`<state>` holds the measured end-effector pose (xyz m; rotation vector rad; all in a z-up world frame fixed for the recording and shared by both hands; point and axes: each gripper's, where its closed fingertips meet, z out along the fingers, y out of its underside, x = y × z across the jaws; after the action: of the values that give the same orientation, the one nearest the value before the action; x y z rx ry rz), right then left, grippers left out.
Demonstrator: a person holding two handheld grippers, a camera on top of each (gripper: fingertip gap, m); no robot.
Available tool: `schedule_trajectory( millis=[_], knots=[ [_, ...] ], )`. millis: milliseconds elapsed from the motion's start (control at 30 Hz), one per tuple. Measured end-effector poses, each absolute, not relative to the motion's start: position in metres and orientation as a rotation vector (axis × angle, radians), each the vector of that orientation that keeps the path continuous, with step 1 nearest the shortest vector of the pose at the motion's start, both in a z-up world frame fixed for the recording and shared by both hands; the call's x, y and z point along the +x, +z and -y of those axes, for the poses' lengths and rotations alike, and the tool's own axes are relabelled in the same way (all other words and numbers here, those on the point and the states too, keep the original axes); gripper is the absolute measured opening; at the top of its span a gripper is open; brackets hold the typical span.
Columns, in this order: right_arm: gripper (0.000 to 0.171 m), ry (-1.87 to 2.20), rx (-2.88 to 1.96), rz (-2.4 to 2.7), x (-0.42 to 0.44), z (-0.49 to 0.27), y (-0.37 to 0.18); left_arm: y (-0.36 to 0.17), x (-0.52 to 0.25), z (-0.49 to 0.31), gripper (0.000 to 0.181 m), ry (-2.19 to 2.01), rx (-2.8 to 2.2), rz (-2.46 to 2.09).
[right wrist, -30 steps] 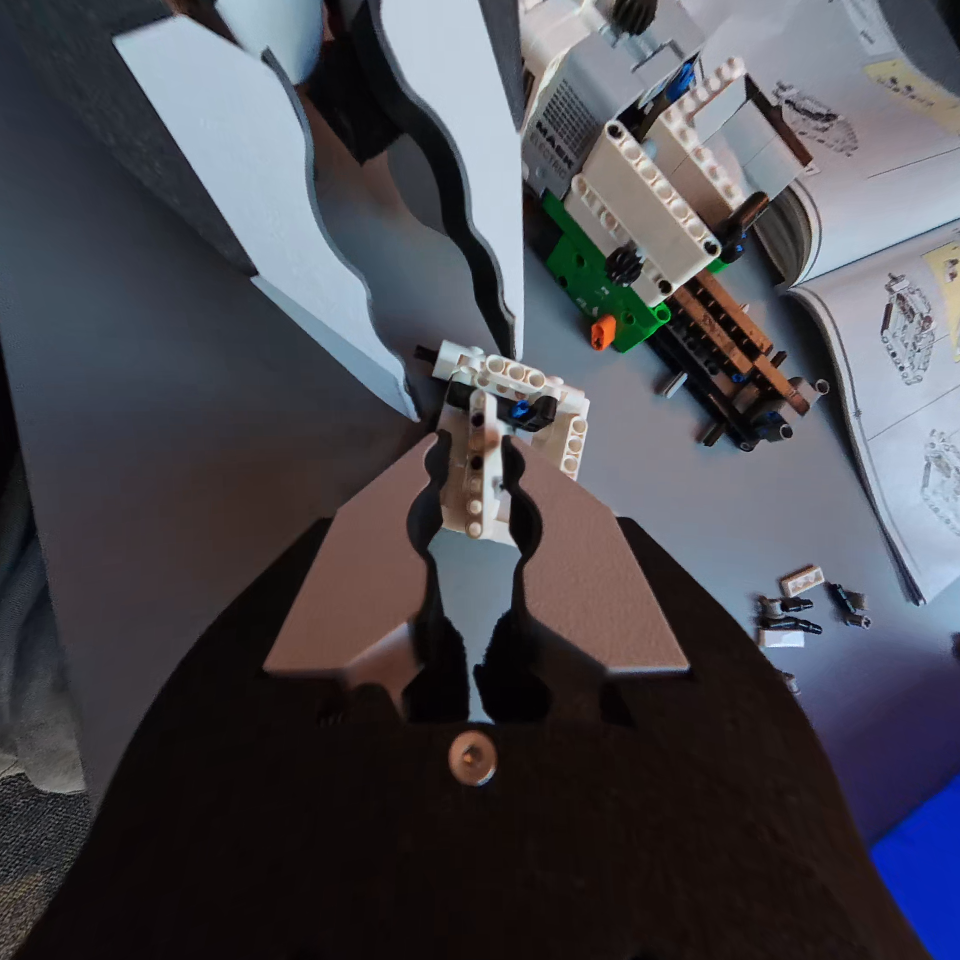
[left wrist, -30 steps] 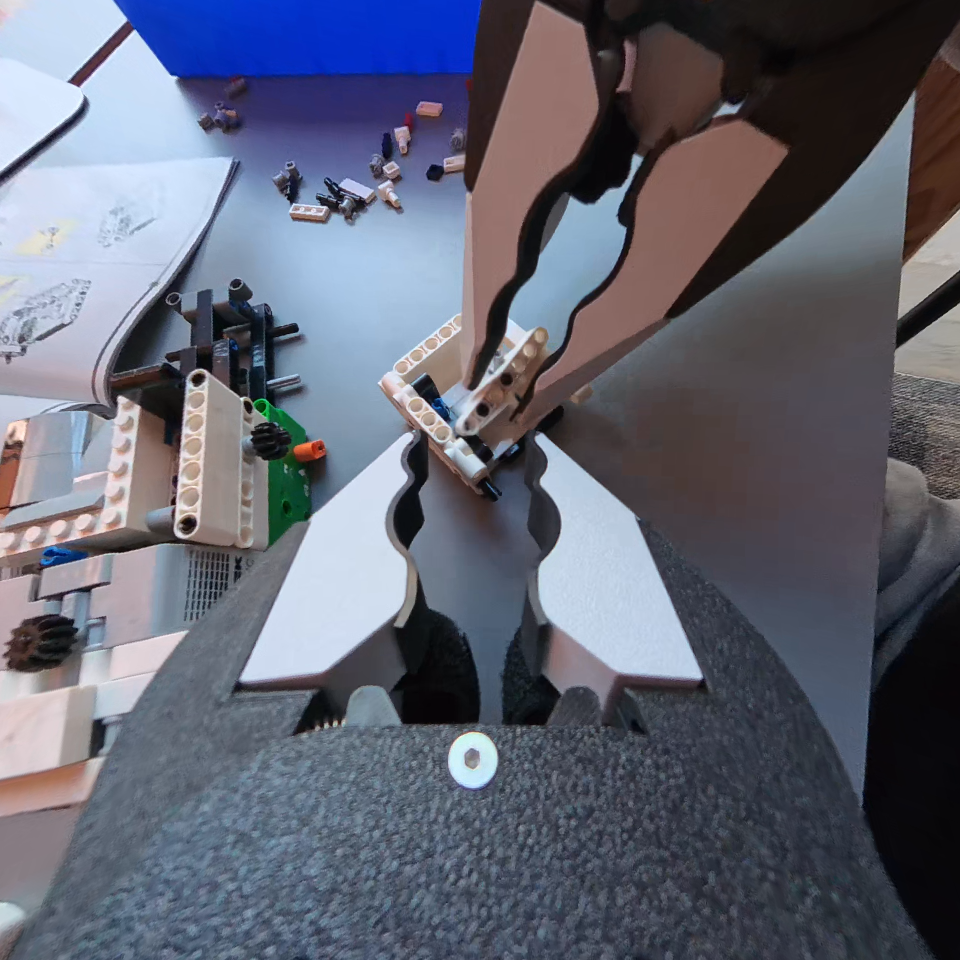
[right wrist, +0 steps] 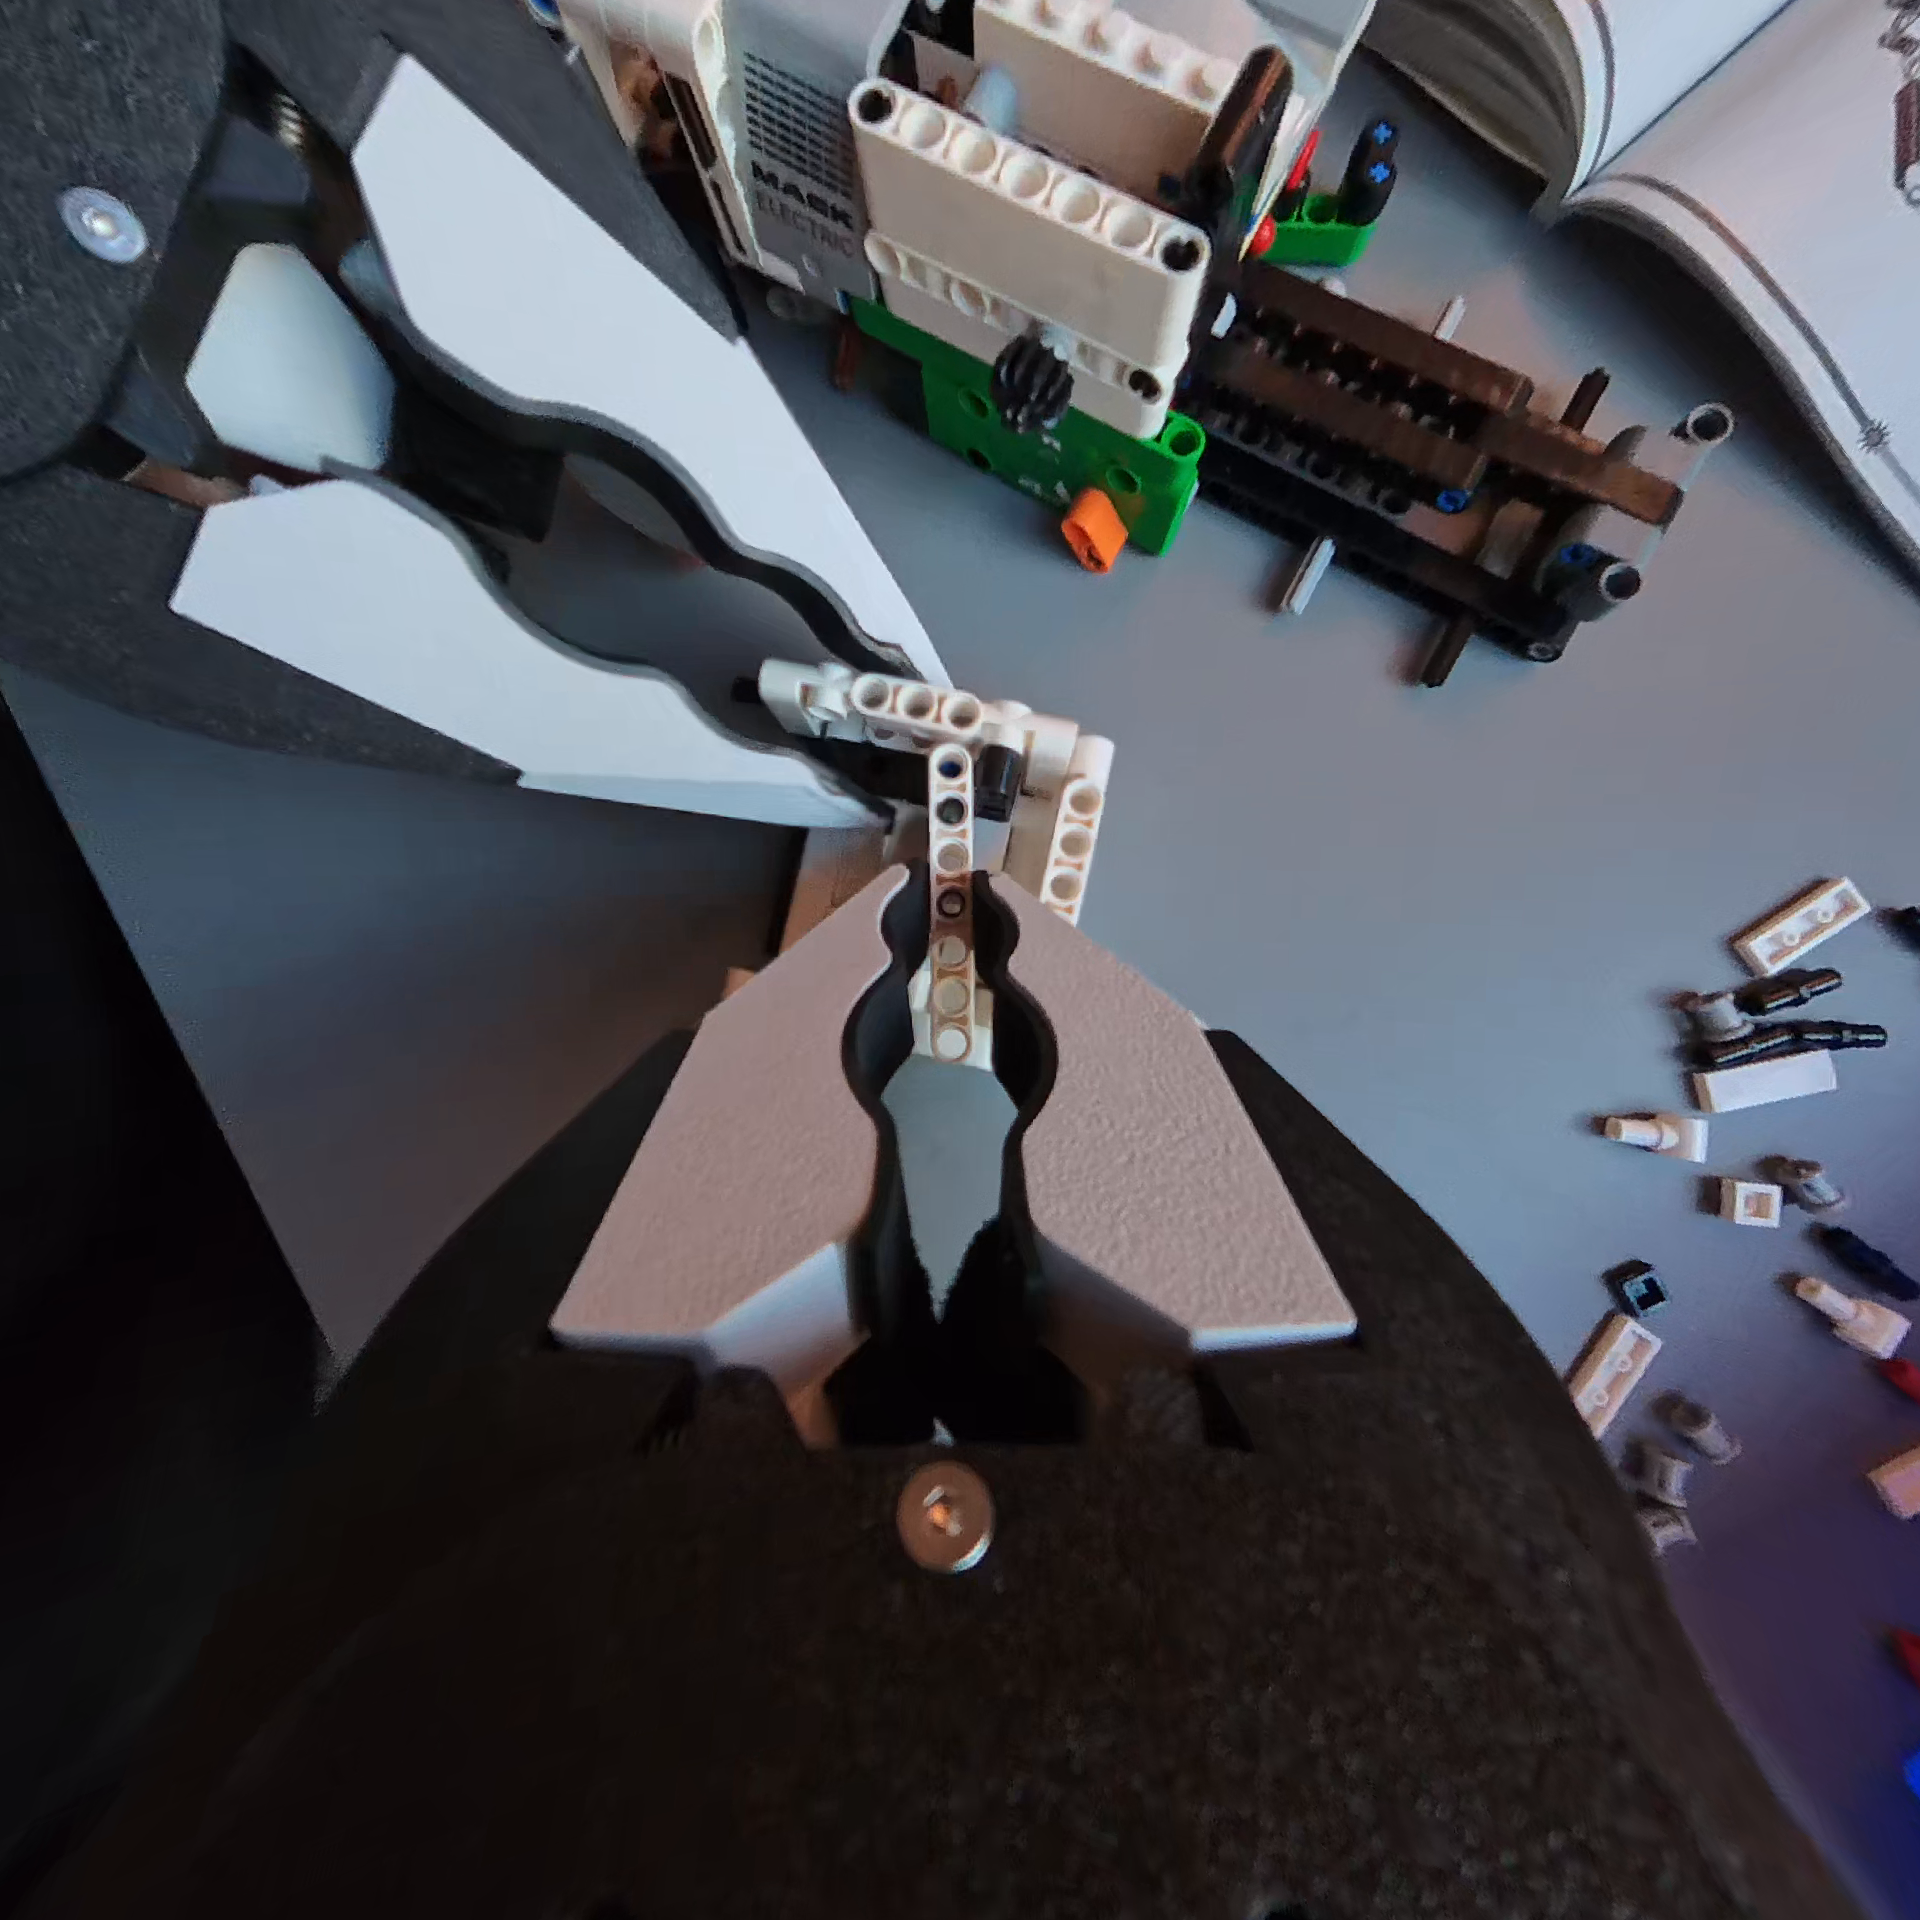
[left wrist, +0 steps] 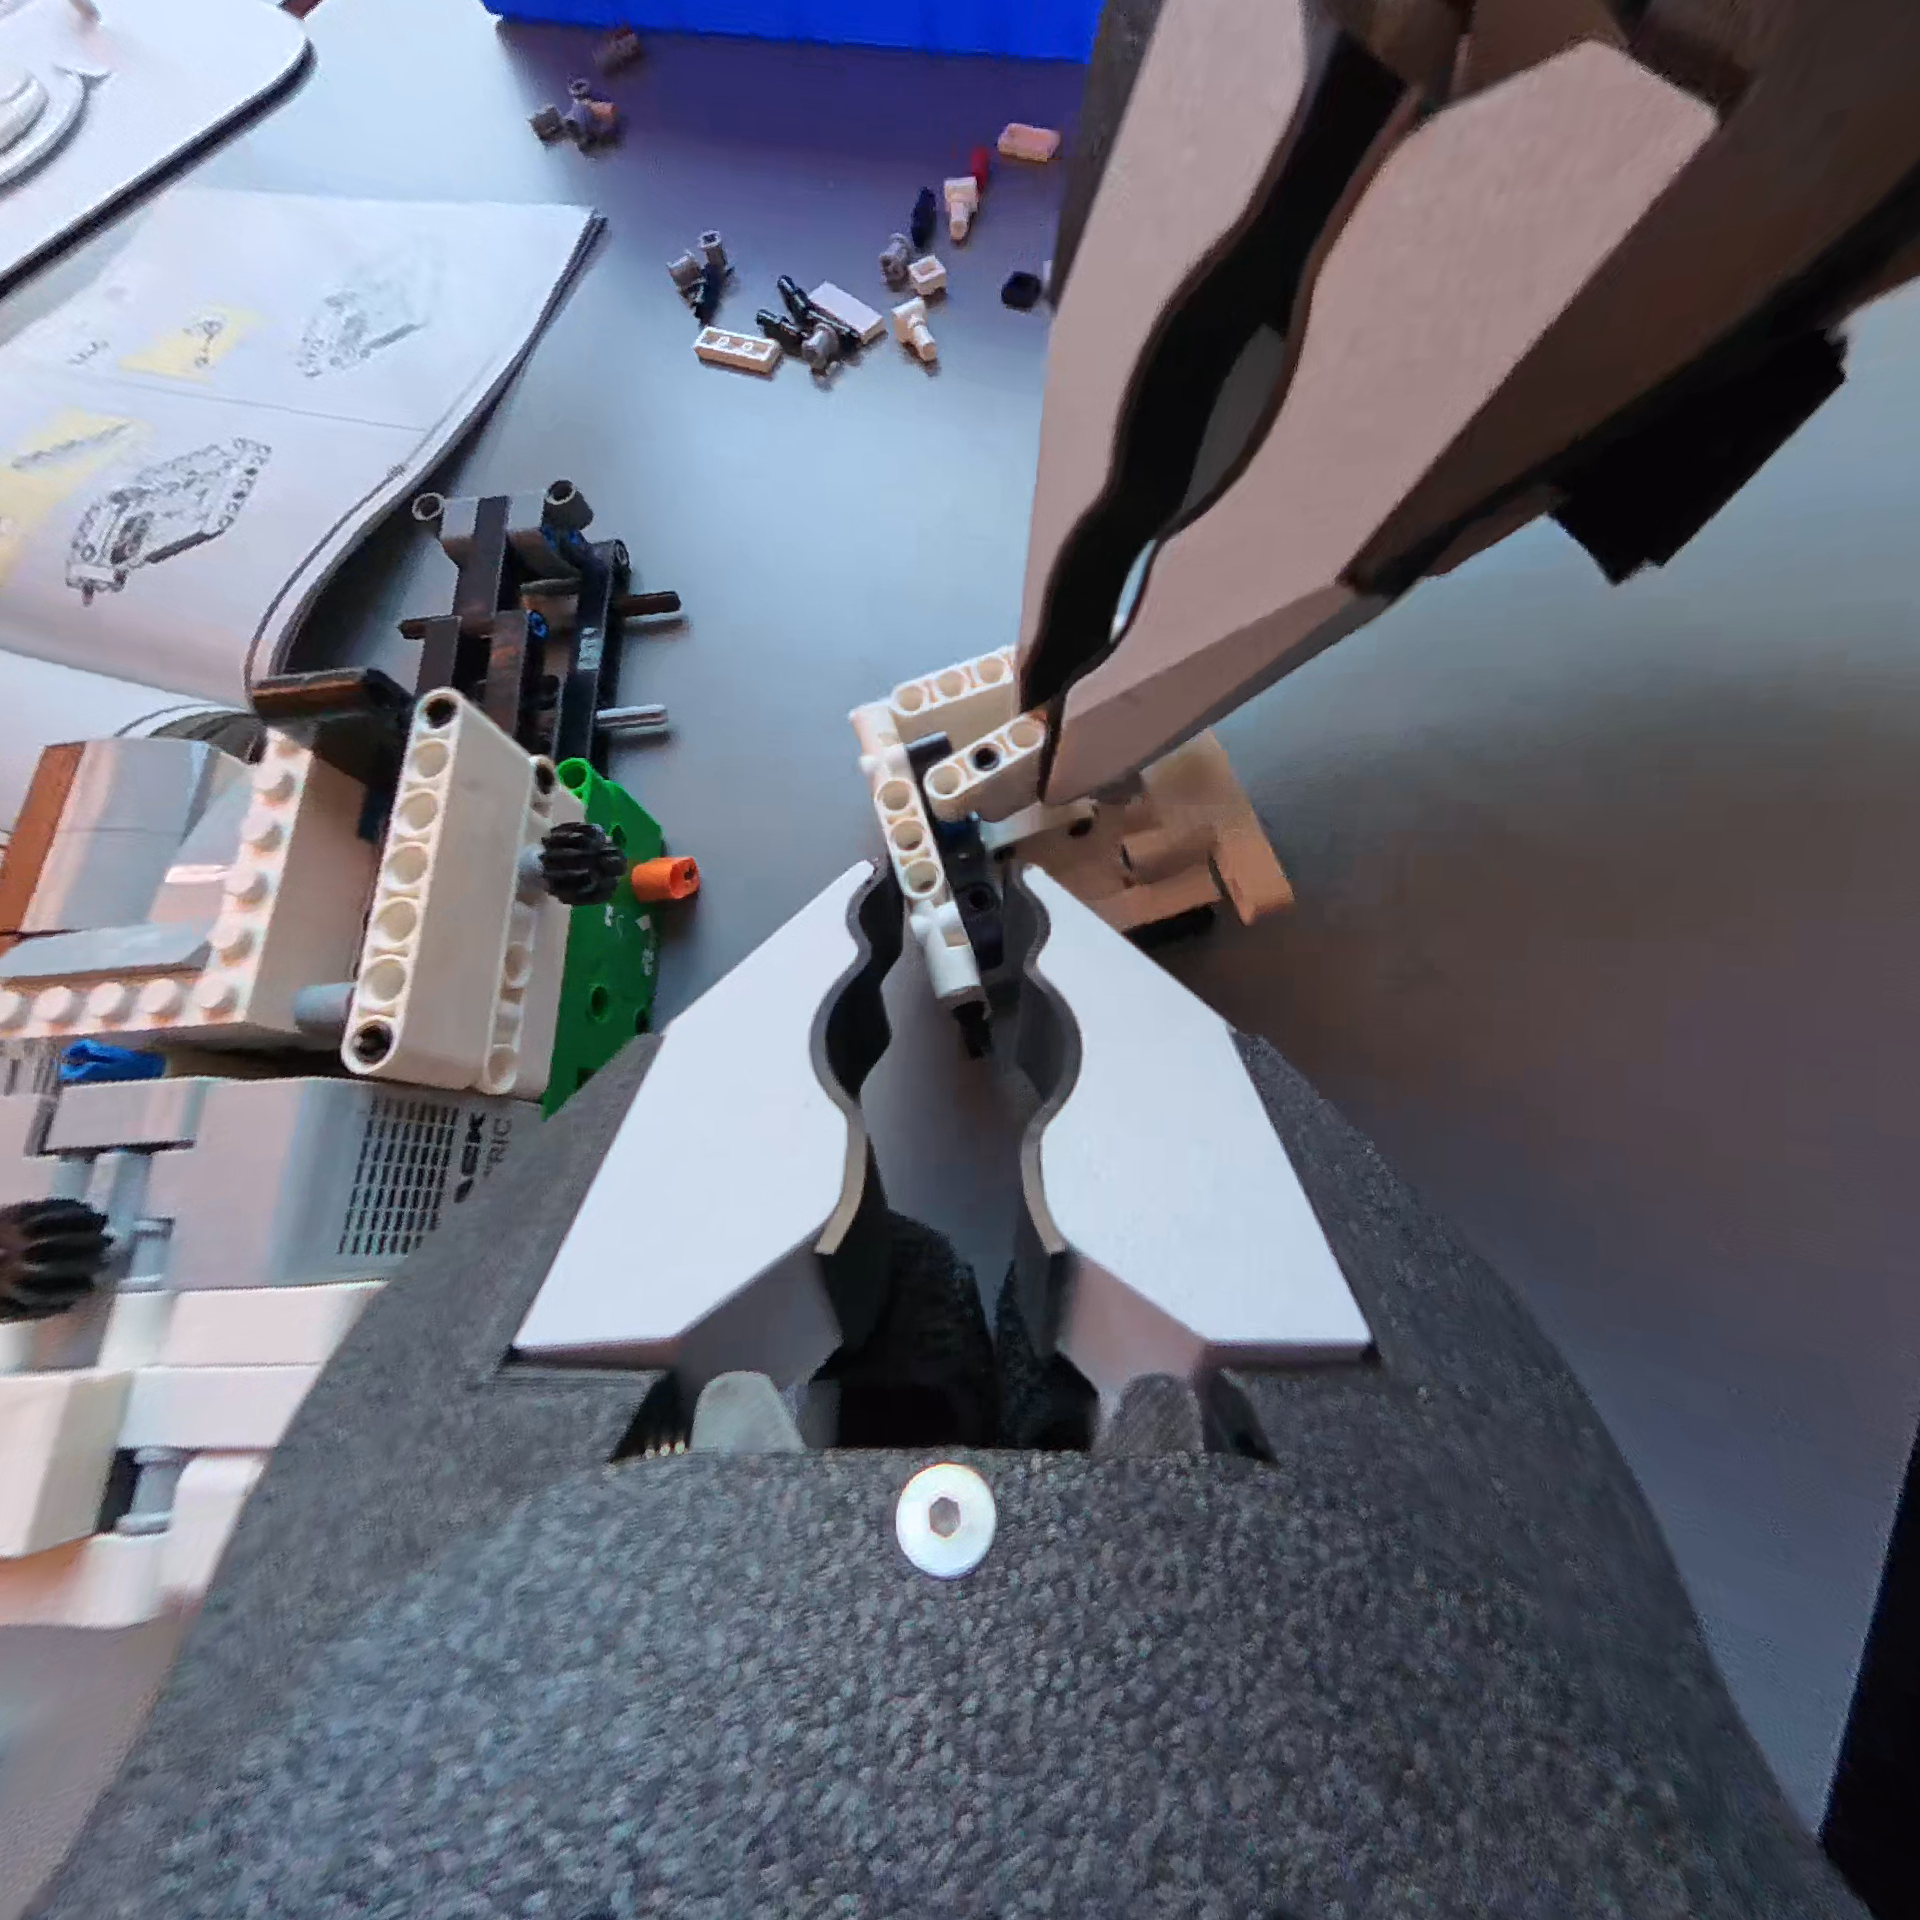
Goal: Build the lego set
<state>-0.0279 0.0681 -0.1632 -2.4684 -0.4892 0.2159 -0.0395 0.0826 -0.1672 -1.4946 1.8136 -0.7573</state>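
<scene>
On the left, the big white-and-green model (left wrist: 436, 894) is sitting on the grey worktop (left wrist: 1558, 1039). My left hand-held gripper (left wrist: 948, 914) is clamping the small white assembly (left wrist: 925, 831) mid-worktop, while my right hand-held gripper (right wrist: 948, 935) is pinching its white beam (right wrist: 951, 914)

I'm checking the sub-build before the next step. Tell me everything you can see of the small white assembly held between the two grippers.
The small white assembly is a frame of white plastic beams with round holes, joined by black and blue connectors. A black pin sticks out of one end. The left gripper clamps that end. The right gripper pinches a long white beam reaching from the frame. It sits at the grey table; contact with the table is unclear.
</scene>
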Motion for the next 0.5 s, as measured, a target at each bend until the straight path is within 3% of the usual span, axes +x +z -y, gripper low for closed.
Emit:
schedule_trajectory(
  millis=[500],
  knots=[
    [0.007,0.154,-2.631,0.134,-0.0292,-0.0676,-0.1660,-0.1665,-0.0368,-0.0873,0.018,-0.614,-1.466,-1.750]
  ],
)
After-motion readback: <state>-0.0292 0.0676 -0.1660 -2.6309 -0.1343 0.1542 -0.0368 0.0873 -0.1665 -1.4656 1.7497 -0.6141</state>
